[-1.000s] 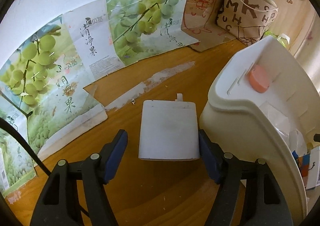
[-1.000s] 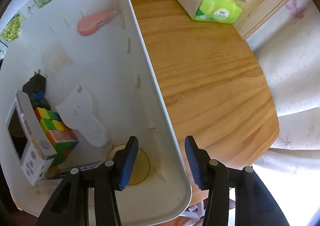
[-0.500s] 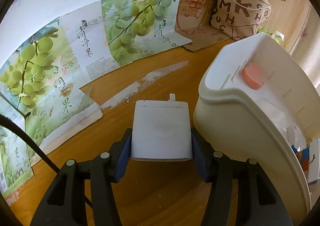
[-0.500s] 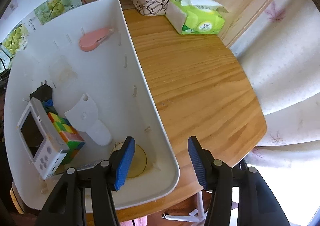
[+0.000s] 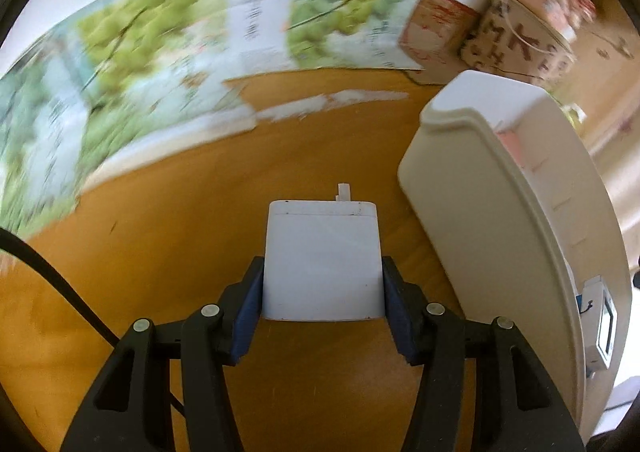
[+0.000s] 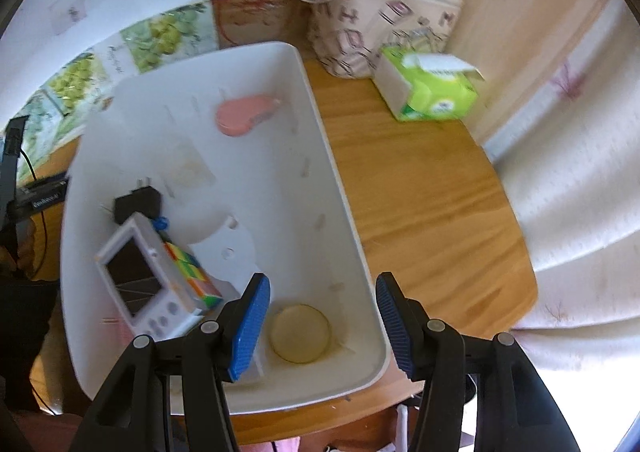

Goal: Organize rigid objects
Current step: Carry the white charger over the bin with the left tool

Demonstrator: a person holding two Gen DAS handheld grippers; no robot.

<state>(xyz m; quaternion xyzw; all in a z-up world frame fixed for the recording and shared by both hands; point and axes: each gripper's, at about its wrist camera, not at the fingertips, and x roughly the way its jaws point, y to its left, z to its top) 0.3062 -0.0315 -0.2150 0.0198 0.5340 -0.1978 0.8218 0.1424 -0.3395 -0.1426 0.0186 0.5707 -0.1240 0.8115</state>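
The left gripper (image 5: 320, 288), whose jaws stood wide around the white flat box (image 5: 322, 258) a second ago, now clamps it by both side edges above the bare wooden table (image 5: 160, 252); the grasp is made, so carrying to the white bin (image 5: 500, 212) is judged the step in hand. The bin's rounded rim stands just right of the box, with open table on the other side. The right gripper (image 6: 320, 312), risen since a second ago, hangs empty with jaws half apart over the bin's near right corner. Its centre floor is free; a handheld console (image 6: 140, 280), colour cube (image 6: 192, 276) and pink item (image 6: 240, 116) lie inside.
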